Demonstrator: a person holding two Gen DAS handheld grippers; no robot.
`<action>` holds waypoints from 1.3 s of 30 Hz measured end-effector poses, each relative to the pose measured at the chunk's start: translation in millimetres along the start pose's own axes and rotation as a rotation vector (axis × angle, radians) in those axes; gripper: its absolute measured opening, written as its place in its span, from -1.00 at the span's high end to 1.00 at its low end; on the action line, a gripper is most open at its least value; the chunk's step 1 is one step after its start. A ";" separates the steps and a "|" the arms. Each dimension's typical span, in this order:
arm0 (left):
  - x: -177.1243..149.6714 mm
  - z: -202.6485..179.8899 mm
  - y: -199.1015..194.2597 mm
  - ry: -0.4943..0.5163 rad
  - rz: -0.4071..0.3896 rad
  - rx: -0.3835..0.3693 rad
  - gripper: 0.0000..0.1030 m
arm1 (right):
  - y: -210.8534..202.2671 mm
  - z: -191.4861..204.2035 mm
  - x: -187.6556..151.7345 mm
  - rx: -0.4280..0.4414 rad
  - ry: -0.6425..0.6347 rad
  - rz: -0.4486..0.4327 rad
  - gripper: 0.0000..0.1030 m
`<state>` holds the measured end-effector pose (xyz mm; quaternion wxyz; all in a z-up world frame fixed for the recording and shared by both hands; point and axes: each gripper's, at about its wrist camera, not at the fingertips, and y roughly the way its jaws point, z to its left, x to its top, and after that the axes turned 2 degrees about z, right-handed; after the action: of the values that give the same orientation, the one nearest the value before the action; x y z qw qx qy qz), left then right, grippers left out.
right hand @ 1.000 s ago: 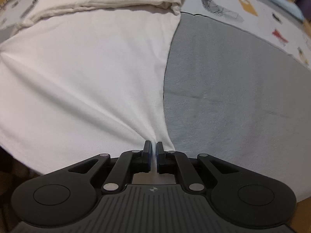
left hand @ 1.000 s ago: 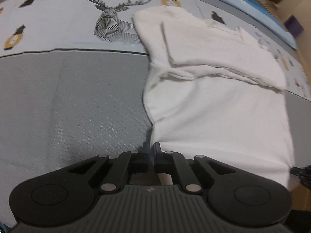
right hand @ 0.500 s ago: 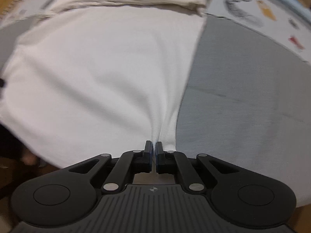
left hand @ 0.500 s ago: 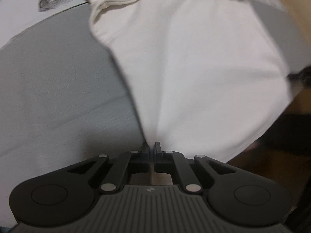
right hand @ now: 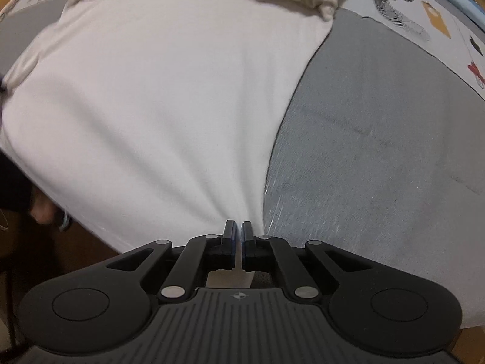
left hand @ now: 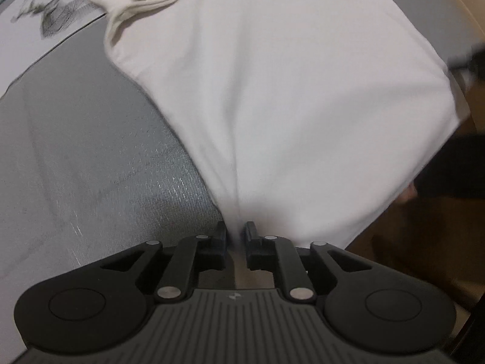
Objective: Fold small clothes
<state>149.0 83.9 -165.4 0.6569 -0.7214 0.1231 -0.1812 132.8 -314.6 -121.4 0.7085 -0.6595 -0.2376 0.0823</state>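
Observation:
A white garment (left hand: 288,91) lies on a grey mat (left hand: 91,166), its sleeves folded in across the far end (left hand: 157,0). My left gripper (left hand: 235,233) is at the near left corner of the hem. Its jaws are opening, a gap shows between the pads, and a pinch of cloth still sits in that gap. In the right wrist view the same garment (right hand: 166,91) fans out from my right gripper (right hand: 238,230), which is shut on the near right corner of the hem, with creases running into it.
The grey mat (right hand: 379,151) has a pale printed band with a deer drawing (right hand: 394,9) along its far side. Bare brown floor (left hand: 409,257) shows past the mat's near edge. A dark blurred shape (left hand: 473,60) sits at the garment's right edge.
The left wrist view has swung and rolled, so the garment now fills it and the deer print sits in the top left corner. The left jaws have parted. The right gripper stays shut on its corner.

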 end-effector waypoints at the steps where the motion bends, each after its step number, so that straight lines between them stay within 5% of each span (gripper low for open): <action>1: 4.3 5.6 -8.6 -0.026 -0.038 0.035 0.63 | -8.3 -1.5 5.3 -0.012 0.010 -0.047 0.95; 3: 12.8 20.0 -28.5 -0.126 -0.121 0.108 0.59 | -26.9 -6.1 18.1 -0.024 0.057 -0.158 0.91; 7: 28.0 46.7 -66.5 -0.346 -0.326 0.099 0.31 | -53.3 -2.5 48.6 -0.080 0.134 -0.372 0.82; 14: 60.3 72.0 -97.7 -0.646 -0.511 0.188 0.31 | -40.9 48.5 134.2 0.019 0.073 -0.509 0.90; 17: 72.1 77.5 -104.2 -0.744 -0.522 0.204 0.31 | -25.0 84.5 170.6 0.064 0.022 -0.505 0.86; 22: 75.6 92.0 -104.5 -0.843 -0.485 0.182 0.31 | 8.9 145.6 216.3 0.089 -0.108 -0.475 0.39; 35: 82.0 119.8 -90.8 -0.918 -0.438 0.163 0.31 | 93.8 215.7 282.6 0.085 -0.318 -0.410 0.19; 39: 90.8 119.0 -92.7 -0.919 -0.448 0.156 0.31 | 89.5 214.6 285.9 0.088 -0.362 -0.421 0.92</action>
<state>275.8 163.5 -72.8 0.6400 -0.6841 -0.3497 0.0094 304.6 10.9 -139.6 0.6838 -0.5388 -0.4883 0.0601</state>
